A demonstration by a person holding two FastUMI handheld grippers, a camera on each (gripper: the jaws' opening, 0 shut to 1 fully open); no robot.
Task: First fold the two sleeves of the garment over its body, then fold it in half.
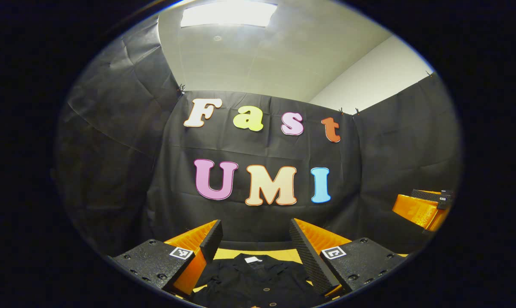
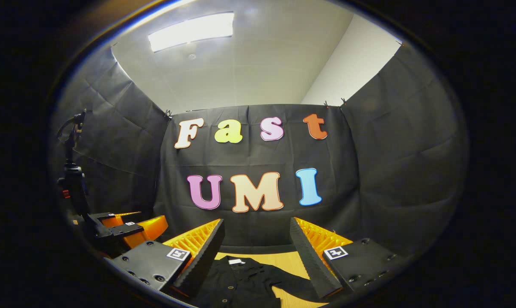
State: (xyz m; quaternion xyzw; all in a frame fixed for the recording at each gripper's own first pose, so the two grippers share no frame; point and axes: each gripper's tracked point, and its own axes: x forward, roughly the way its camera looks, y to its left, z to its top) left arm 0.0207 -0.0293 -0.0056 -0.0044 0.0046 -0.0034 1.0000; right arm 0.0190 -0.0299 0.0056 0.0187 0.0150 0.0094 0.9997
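Note:
A black button-up shirt [image 1: 258, 280] lies flat on the yellow-wood table [image 1: 279, 255], collar with a white tag toward the booth wall. In the left gripper view my left gripper [image 1: 254, 239] is held above the shirt, open, nothing between its fingers. In the right gripper view the same shirt [image 2: 240, 280] lies below, one sleeve [image 2: 290, 282] spread out to the right. My right gripper [image 2: 258, 241] hovers over it, open and empty. The right gripper [image 1: 424, 207] shows far right in the left gripper view; the left gripper [image 2: 129, 229] shows at left in the right gripper view.
Black cloth walls [image 1: 258, 214] close the booth just behind the table's far edge. A black camera stand [image 2: 72, 171] rises at the left in the right gripper view. Bare table [image 2: 292, 261] lies right of the collar.

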